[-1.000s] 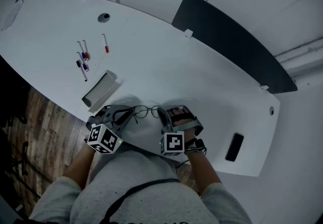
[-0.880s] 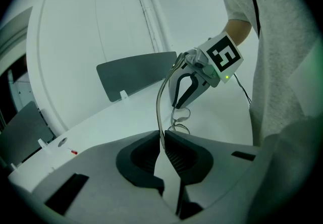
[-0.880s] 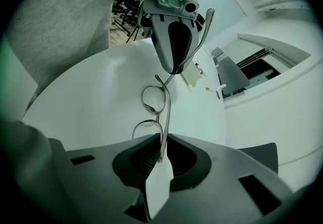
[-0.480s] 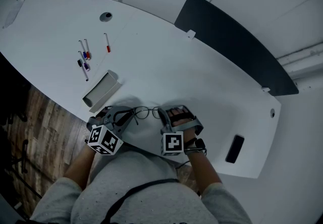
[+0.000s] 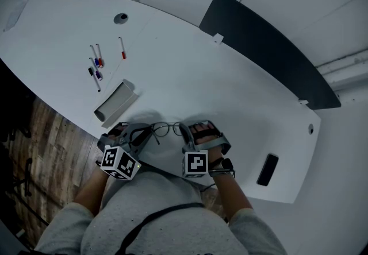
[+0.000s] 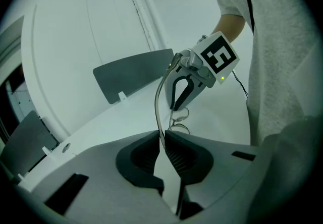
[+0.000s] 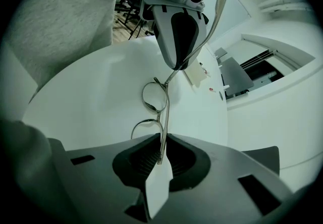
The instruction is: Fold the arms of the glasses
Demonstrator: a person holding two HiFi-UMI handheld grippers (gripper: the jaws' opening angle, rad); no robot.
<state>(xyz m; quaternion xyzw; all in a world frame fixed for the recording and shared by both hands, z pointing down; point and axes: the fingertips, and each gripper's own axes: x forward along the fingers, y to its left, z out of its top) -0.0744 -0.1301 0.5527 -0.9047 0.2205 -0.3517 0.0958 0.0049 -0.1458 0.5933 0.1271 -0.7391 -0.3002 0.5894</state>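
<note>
While the thin wire-framed round glasses (image 7: 163, 117) sit over the white table's (image 5: 230, 76) near edge, left tool (image 6: 162, 141) and right tool (image 7: 162, 148) are each clenched on one arm. Judgement: brace one side, swing the other arm inward at its hinge, no twisting.

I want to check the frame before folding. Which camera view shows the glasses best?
The right gripper view: both round rims of the glasses show large and sharp. The left gripper view shows mainly one thin arm, with the rims small. The head view shows them tiny and dark at the table edge.
</note>
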